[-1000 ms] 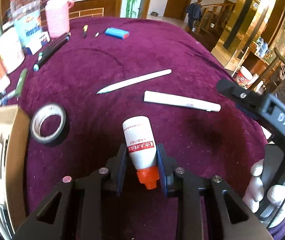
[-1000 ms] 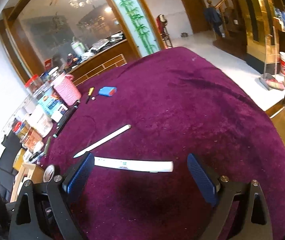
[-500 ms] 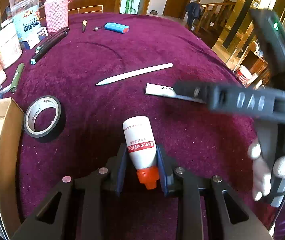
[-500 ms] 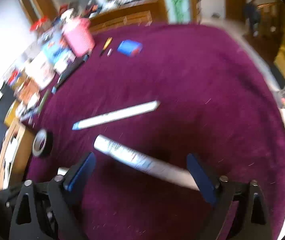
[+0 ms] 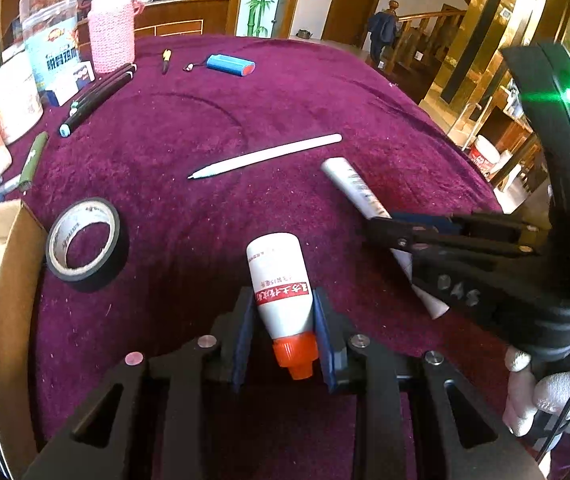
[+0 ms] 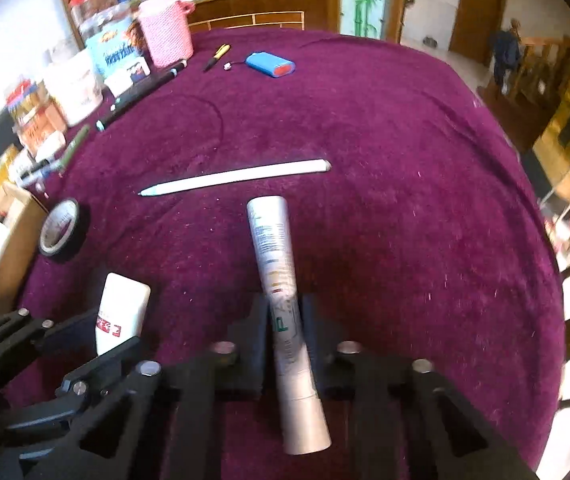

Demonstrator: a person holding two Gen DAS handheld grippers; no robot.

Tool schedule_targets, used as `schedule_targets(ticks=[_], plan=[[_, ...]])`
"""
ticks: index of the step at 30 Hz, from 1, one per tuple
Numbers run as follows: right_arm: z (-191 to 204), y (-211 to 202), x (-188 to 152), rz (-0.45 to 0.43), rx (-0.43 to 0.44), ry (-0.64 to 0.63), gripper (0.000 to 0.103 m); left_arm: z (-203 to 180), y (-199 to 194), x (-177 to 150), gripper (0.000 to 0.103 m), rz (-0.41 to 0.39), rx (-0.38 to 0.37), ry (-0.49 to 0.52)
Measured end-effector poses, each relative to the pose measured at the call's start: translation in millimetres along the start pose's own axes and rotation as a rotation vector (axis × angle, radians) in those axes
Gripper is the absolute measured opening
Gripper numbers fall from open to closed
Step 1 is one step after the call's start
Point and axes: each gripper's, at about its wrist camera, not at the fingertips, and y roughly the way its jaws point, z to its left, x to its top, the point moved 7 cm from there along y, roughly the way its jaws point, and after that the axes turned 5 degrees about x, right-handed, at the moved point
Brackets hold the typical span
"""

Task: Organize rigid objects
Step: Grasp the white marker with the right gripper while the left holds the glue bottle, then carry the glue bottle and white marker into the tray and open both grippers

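Left wrist view
Left gripper [image 5: 283, 338]: narrow, its blue pads clamped on the white bottle [image 5: 279, 284] just above the orange cap [image 5: 296, 354], cap towards the camera.
Right gripper [image 5: 381, 226]: reaching in from the right, jaws pressed together on the white tube [image 5: 359, 194] near its middle; a white-gloved hand [image 5: 545, 396] grips the handle.
Loose things: a white pen [image 5: 265, 156] lies on the purple cloth [image 5: 285, 100] beyond the tube; a roll of black tape [image 5: 85, 238] sits near the cardboard box [image 5: 3, 280] at the left edge.
Writing: a red band of characters on the bottle, too small for me to read; white letters on the right gripper's body look like "DAS", seen upside down.

Right wrist view
Right gripper [image 6: 285, 320]: shut on the white tube [image 6: 275, 264], which runs straight out along the fingers, far end over the cloth, near end sticking back towards the camera.
Left gripper [image 6: 85, 344]: at lower left, holding the white bottle [image 6: 121, 308].
Writing: green and small dark print on the tube, blurred; I can't make it out.

Doing this step well, as I judge it
Grip: the pads sit on the tube's near half, so it may tip; lift slowly and keep it level.
Route: carry it clear of the pen and the other gripper, presumably towards the box.
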Motion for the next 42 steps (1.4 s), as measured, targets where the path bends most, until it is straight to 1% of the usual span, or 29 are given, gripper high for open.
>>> schedule_targets(ticks=[3,7,14,19,21,24,30,34,37,42], plan=[[-12,-14,-8,-0.033,0.048,0.073,0.015,-1,-7,-2,0.027,-0.012,-0.008,-0.003],[-9,-29,-17,-0.074,0.137,0.145,0.015,-5,-21,-7,0.027,-0.034,-0.022,-0.002],[13,-64,-31,-0.127,0.254,0.188,0.015,-3,-63,-15,0.027,-0.092,-0.055,-0.017],[47,-86,-32,-0.152,0.341,0.173,0.016,16,-102,-22,0.027,-0.145,-0.06,-0.042],[67,-91,-30,-0.151,0.379,0.156,0.016,31,-119,-25,0.027,-0.168,-0.049,-0.052],[101,-94,-26,-0.141,0.44,0.131,0.016,58,-141,-32,0.027,-0.198,-0.009,-0.077],[177,-87,-21,-0.101,0.545,0.07,0.016,132,-172,-53,0.027,-0.22,0.104,-0.165],[217,-74,-24,-0.054,0.599,0.047,0.016,177,-182,-74,0.027,-0.203,0.152,-0.234],[244,-60,-29,-0.002,0.645,0.053,0.016,203,-180,-91,0.027,-0.173,0.192,-0.261],[278,-30,-43,0.075,0.631,0.059,0.017,232,-168,-119,0.028,-0.113,0.243,-0.3]])
